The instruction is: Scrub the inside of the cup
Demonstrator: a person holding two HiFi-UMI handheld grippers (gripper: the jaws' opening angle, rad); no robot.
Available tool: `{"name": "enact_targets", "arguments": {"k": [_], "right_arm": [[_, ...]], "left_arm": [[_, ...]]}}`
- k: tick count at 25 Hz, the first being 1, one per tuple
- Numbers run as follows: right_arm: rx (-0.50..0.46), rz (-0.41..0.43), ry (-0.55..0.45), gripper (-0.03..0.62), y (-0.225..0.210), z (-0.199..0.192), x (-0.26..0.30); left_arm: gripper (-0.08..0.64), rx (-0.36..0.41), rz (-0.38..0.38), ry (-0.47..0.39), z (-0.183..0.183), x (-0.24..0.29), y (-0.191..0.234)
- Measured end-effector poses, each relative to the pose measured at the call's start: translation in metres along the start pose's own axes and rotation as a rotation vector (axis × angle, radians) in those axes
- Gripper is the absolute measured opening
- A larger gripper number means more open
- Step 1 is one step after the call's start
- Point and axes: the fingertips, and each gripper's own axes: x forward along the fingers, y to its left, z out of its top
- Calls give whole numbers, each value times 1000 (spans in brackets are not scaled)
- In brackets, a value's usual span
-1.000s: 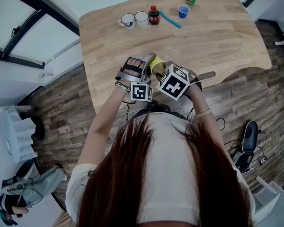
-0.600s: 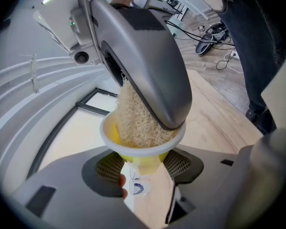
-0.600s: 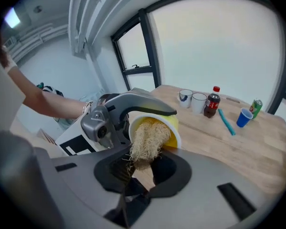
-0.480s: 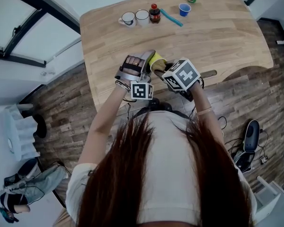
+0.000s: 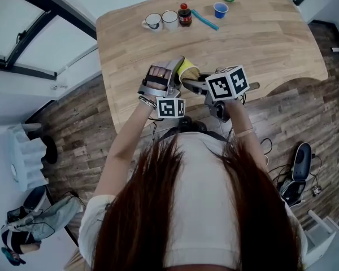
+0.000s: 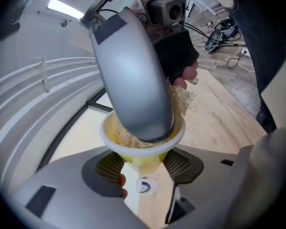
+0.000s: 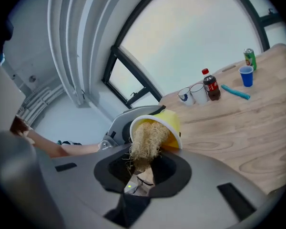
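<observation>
The right hand-held gripper (image 7: pixel 142 168) has rolled, clenched on a straw-coloured scrubber (image 7: pixel 145 140) stuffed into the yellow cup (image 7: pixel 170 122) grasped by the left hand-held gripper (image 6: pixel 143 165), above the near edge of the worktop (image 5: pixel 260 44), bare wood ahead.

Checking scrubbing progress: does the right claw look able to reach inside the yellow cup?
Likely yes: the left claw holds the cup tilted toward the right claw, whose scrubber sits in its mouth.
</observation>
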Motion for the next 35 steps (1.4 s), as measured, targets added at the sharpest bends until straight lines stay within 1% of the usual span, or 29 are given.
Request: {"name": "enact_targets", "arguments": {"k": [7,14,19,21,23,27,35], "right_arm": [[184,107,-111,81,1,10,-8],[277,159,-164,81,4,15,-10],[410,248,-228,81,6,21,-16],[444,248,-231,80,5,20,-18],[463,230,-223,80,3,19,-19],[474,273,-240,81,5,21,-18],[480,272,-247,81,5,22,-20]], "left_arm": [[255,-11,41,-7,3,3,8],[256,-21,63,-6,3,2,12],[256,-25,78,-12,5,2,16],[256,-24,79,-14,6,3,16],[256,-26,79,-16,5,2,16],[256,-29,73,-19,5,3,14],[256,-43,71,-13,1,6,16]]}}
